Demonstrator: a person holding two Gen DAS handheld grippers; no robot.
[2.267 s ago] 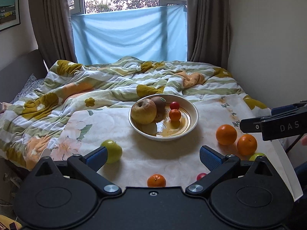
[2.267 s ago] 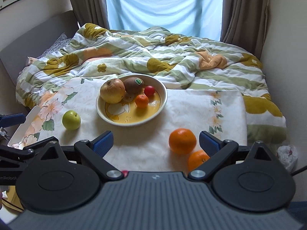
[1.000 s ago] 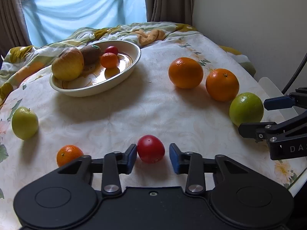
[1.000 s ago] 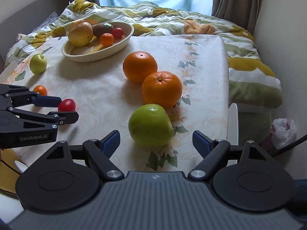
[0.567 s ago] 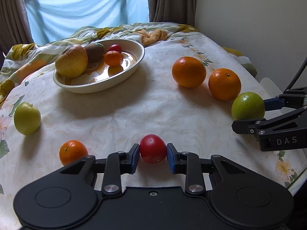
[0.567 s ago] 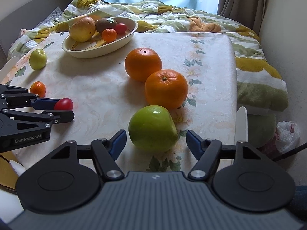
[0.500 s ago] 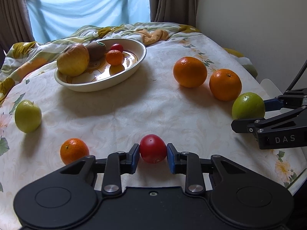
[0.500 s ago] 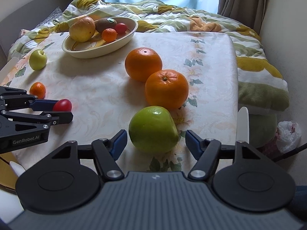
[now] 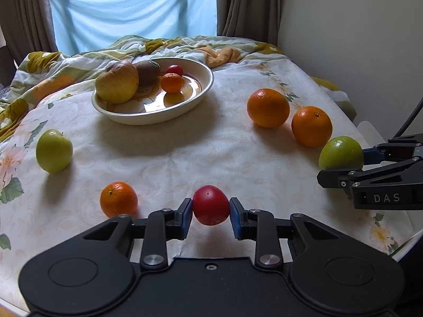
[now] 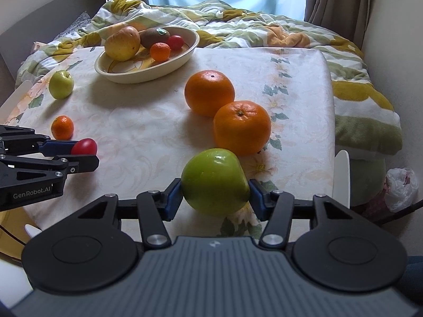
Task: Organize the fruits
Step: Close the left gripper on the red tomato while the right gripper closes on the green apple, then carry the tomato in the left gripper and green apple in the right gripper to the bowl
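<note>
Since 0.5 s ago, right gripper (image 10: pixel 215 195) closed fully onto green apple (image 10: pixel 214 181); left gripper (image 9: pixel 210 212) clamps red tomato (image 9: pixel 210 205), both at tablecloth (image 9: pixel 171 158) near edge. Loose: 2 oranges (image 10: pixel 209 96) (image 10: pixel 242 127), 1 mandarin (image 9: pixel 118 199), 1 yellow-green apple (image 9: pixel 54 150). Bowl (image 9: pixel 195 100) holds 4 fruits.

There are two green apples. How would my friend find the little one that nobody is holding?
Start at the big cream bowl of fruit on the flowery cloth. Look down its left side toward the cloth's edge: the small green apple sits there alone. It is paler and yellower than the large green apple, which the right gripper jaws hold.
</note>
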